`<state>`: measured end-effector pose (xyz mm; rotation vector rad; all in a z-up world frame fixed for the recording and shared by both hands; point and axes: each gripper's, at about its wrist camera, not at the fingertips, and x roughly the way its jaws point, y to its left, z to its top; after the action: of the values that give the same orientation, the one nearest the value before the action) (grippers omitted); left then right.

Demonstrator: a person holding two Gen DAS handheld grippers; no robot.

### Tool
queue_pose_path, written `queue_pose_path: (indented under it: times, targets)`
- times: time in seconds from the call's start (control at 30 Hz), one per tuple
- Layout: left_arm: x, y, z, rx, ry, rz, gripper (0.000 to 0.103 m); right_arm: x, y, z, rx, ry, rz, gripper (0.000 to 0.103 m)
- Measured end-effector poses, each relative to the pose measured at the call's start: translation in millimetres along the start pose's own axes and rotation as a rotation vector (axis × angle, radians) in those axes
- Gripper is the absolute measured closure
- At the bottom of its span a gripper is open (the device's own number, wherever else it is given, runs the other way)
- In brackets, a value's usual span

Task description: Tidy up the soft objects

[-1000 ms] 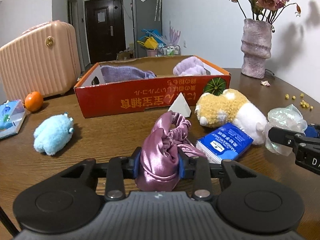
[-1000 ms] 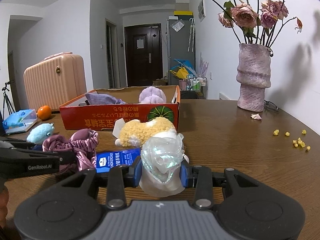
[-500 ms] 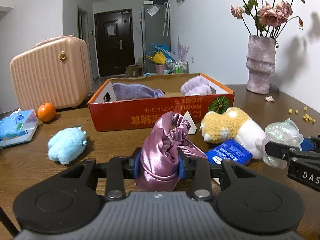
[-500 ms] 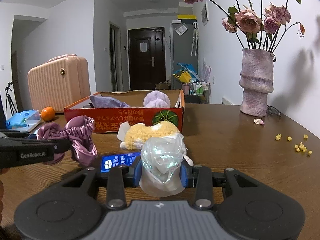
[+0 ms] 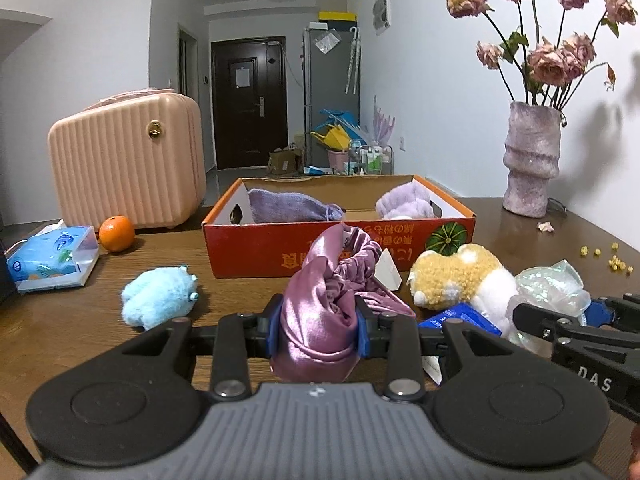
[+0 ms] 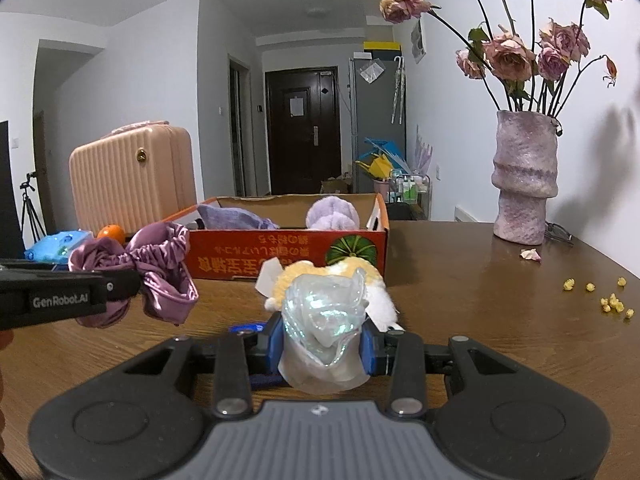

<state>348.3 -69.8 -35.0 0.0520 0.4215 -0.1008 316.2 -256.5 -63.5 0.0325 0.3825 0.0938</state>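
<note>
1. Left gripper (image 5: 319, 330): clenched on the pink satin bag (image 5: 320, 320). In the right wrist view the bag (image 6: 160, 268) hangs clear of the table (image 6: 480, 300), ruffled mouth drooping to the right.
2. Right gripper (image 6: 324, 344): clenched on an iridescent clear wad (image 6: 324, 320). Can't tell whether it is film or a pouch. Its lower end is cut off behind the gripper body, so contact with the table is not visible.
3. Orange cardboard box (image 5: 340, 246) sits mid-table beyond both grippers. Inside: a lilac cloth pouch (image 5: 292, 208) on the left and a lilac fluffy item (image 5: 404, 204) on the right. Box floor is mostly hidden by the near wall.
4. Yellow-and-white plush (image 5: 460, 280) lies on the table in front of the box. In the right wrist view it is largely hidden behind the wad.
5. Blue tissue pack (image 5: 460, 318): only a corner shows in either view; print unreadable.
6. Light-blue plush (image 5: 160, 296) lies on the table left of the bag, apart from the box.
7. White triangular piece (image 5: 388, 272) beside the yellow plush: can't identify it.
8. Left gripper shows in the right wrist view as a dark bar only; its fingertips are buried in the satin.
</note>
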Motion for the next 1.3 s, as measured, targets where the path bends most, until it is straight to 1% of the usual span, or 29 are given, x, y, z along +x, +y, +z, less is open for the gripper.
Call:
queue_pose_path:
  times: [0.43, 0.5, 0.53, 0.57, 0.6, 0.73, 0.8, 0.83, 0.87, 0.93, 1.0, 1.03, 1.07, 1.13, 1.2, 1.3]
  targets:
    - [-19, 18, 4, -0.063, -0.043, 0.050, 0.068, -2, 22, 9, 0.003, -0.038, 0.026, 0.066]
    - [-20, 22, 5, -0.074, -0.048, 0.056, 0.070, -2, 24, 10, 0.005, -0.041, 0.028, 0.066]
    - [-20, 24, 6, -0.080, -0.049, 0.056, 0.073, -1, 25, 10, 0.004, -0.039, 0.029, 0.066]
    - [-20, 25, 6, -0.082, -0.046, 0.055, 0.080, 0, 25, 9, 0.001, -0.037, 0.029, 0.066]
    - [-19, 25, 6, -0.083, -0.042, 0.053, 0.081, 0, 26, 9, 0.000, -0.035, 0.028, 0.066]
    - [-15, 25, 6, -0.077, -0.025, 0.038, 0.081, 2, 24, 8, 0.005, -0.028, 0.028, 0.066]
    - [-13, 25, 5, -0.078, -0.007, 0.024, 0.078, 2, 23, 7, 0.005, -0.020, 0.034, 0.066]
    - [-11, 26, 4, -0.079, 0.014, 0.010, 0.069, 2, 23, 6, 0.004, -0.017, 0.038, 0.066]
    - [-10, 27, 3, -0.080, 0.030, 0.001, 0.053, 1, 23, 6, 0.002, -0.014, 0.041, 0.066]
    - [-10, 27, -1, -0.066, 0.059, -0.010, 0.033, -1, 24, 4, 0.000, -0.008, 0.048, 0.066]
    - [-12, 29, -6, -0.054, 0.071, 0.018, 0.029, -3, 25, 2, -0.005, 0.001, 0.053, 0.066]
    - [-13, 31, -8, -0.047, 0.078, 0.019, 0.020, -4, 26, 1, -0.009, 0.006, 0.055, 0.066]
    - [-13, 34, -10, -0.045, 0.091, 0.017, 0.014, -4, 26, 0, -0.013, 0.011, 0.056, 0.066]
    - [-13, 39, -16, -0.046, 0.120, 0.022, 0.008, -6, 28, -2, -0.020, 0.020, 0.062, 0.066]
    - [-12, 41, -21, -0.033, 0.154, 0.036, 0.008, -7, 31, -4, -0.029, 0.027, 0.066, 0.066]
    - [-7, 45, -28, -0.021, 0.206, 0.020, 0.009, -9, 34, -6, -0.039, 0.031, 0.072, 0.066]
